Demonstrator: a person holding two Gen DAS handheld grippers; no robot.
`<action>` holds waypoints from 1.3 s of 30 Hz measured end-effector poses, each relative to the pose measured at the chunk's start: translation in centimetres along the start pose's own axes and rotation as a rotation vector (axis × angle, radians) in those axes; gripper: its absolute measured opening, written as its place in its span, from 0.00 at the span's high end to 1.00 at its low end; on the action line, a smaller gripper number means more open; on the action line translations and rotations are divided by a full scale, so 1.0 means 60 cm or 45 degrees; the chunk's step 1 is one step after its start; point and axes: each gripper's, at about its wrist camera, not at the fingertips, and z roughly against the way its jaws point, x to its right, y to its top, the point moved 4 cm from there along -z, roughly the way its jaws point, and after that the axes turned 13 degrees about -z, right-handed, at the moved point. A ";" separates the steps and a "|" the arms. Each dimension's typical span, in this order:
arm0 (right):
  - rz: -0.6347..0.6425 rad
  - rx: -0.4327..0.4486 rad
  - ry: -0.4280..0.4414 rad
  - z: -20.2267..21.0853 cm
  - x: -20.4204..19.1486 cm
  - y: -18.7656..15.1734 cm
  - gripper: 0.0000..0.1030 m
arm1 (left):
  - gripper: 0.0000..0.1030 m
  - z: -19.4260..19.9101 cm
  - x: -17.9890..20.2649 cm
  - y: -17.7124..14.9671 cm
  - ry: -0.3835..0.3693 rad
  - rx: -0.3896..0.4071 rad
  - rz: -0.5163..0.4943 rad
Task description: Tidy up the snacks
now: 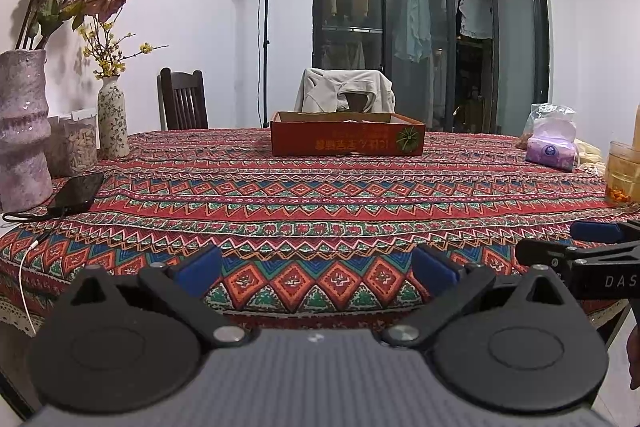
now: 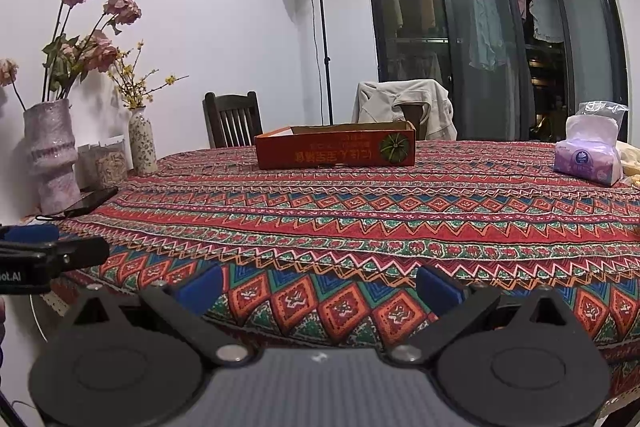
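A shallow red cardboard box (image 1: 347, 139) stands at the far side of the patterned tablecloth (image 1: 320, 199); it also shows in the right wrist view (image 2: 335, 149). Its contents are hidden by its wall. My left gripper (image 1: 316, 269) is open and empty over the table's near edge. My right gripper (image 2: 318, 289) is open and empty beside it. The right gripper's fingers (image 1: 592, 233) show at the right edge of the left wrist view. The left gripper's fingers (image 2: 32, 234) show at the left edge of the right wrist view.
Two vases with flowers (image 1: 22, 123) (image 1: 113, 117), a jar (image 1: 74, 147) and a phone on a cable (image 1: 78, 191) stand at the left. A purple tissue pack (image 2: 590, 157), a clear bag (image 1: 550, 115) and a glass (image 1: 624, 173) are at the right. Two chairs (image 1: 184, 103) stand behind the table.
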 end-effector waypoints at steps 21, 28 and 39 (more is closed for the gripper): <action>0.016 0.003 0.000 0.001 -0.003 -0.001 0.00 | 0.00 -0.001 0.000 0.001 0.001 0.001 -0.004; 0.014 0.006 0.000 0.002 -0.002 0.000 0.00 | 0.00 0.002 -0.001 0.002 -0.006 0.013 -0.007; 0.003 0.004 0.002 0.002 -0.001 0.002 0.00 | 0.00 0.002 -0.004 0.001 -0.003 0.020 -0.005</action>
